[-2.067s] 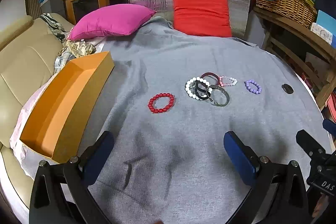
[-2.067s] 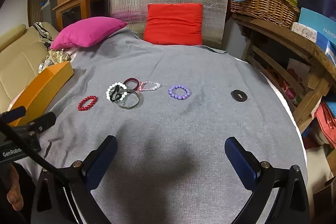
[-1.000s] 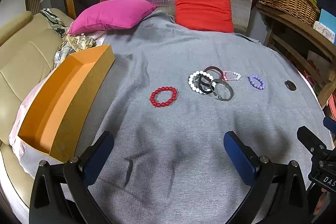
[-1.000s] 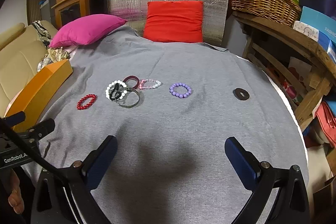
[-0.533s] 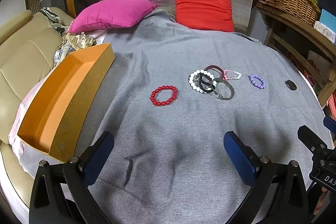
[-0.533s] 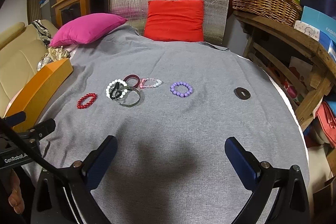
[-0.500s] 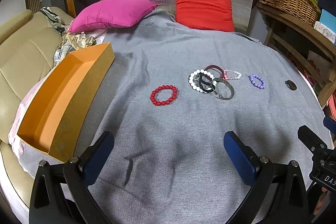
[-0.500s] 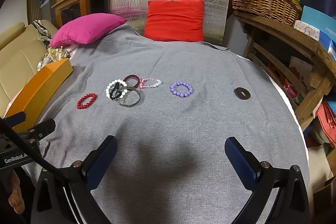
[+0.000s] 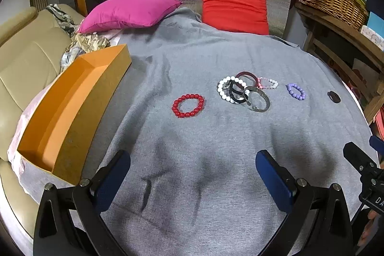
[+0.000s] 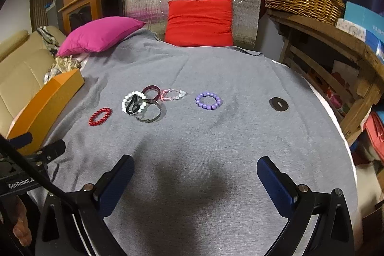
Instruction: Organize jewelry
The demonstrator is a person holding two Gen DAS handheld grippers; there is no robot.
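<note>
Both tongs gape empty over the grey cloth (image 9: 216, 44)

Left gripper (image 9: 192, 174) and right gripper (image 10: 195, 176) hover nearest; beyond lies the red bead bracelet (image 9: 188, 105), light, probably slippery, best pinched across its band; the orange box (image 9: 72, 109) sits leftward.

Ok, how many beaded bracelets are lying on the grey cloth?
4. The red beaded bracelet lies alone, nearest the orange box. The white beaded bracelet sits in the tangled cluster. The pink-and-clear beaded bracelet is at the cluster's far edge. The purple beaded bracelet lies apart.
</note>
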